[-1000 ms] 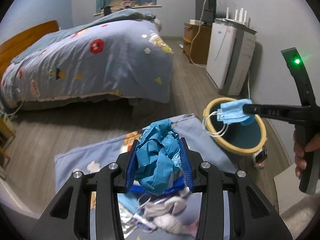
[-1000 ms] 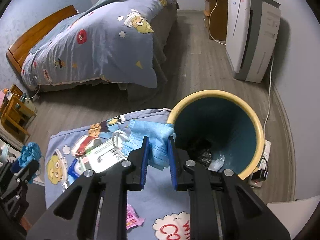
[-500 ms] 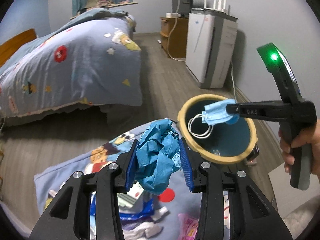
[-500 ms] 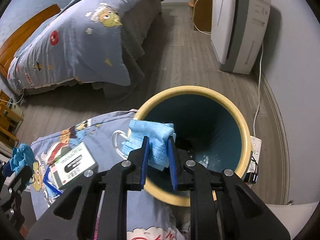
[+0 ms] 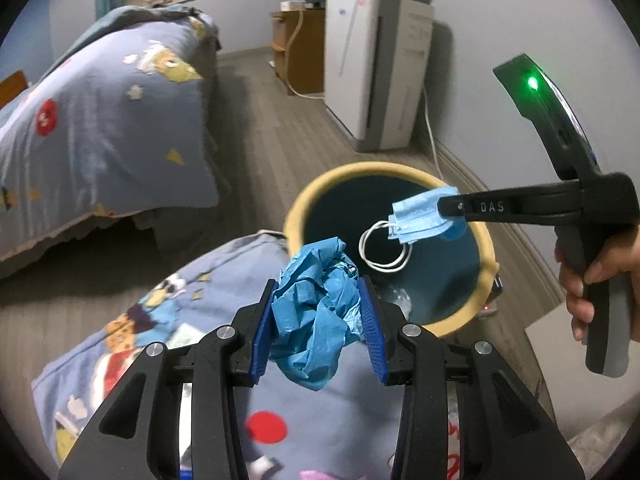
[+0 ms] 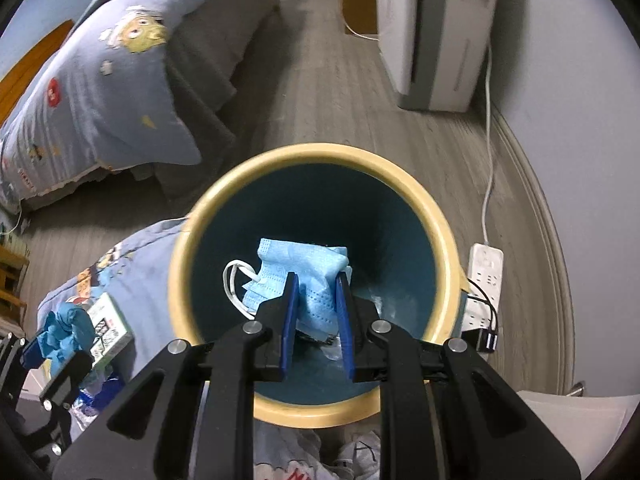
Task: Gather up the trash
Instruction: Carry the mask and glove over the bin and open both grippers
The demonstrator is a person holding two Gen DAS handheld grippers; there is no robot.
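So that it drops inside, I hold the mask [image 6: 304, 280] in my right gripper [image 6: 316, 300] jaws over the bin [image 6: 436, 236]; my left gripper [image 5: 318, 320] jaws grip crumpled paper [image 5: 316, 320], waiting.

We count two grippers: the left gripper [image 5: 320, 322] at six o'clock and the right gripper [image 6: 316, 320]. There is one face mask [image 6: 304, 276], one crumpled blue glove [image 5: 316, 316], one yellow-rimmed bin [image 6: 432, 220], one bed [image 5: 100, 120] at ten o'clock, one power strip [image 6: 486, 280] at three o'clock, and one small printed box [image 6: 110, 326].
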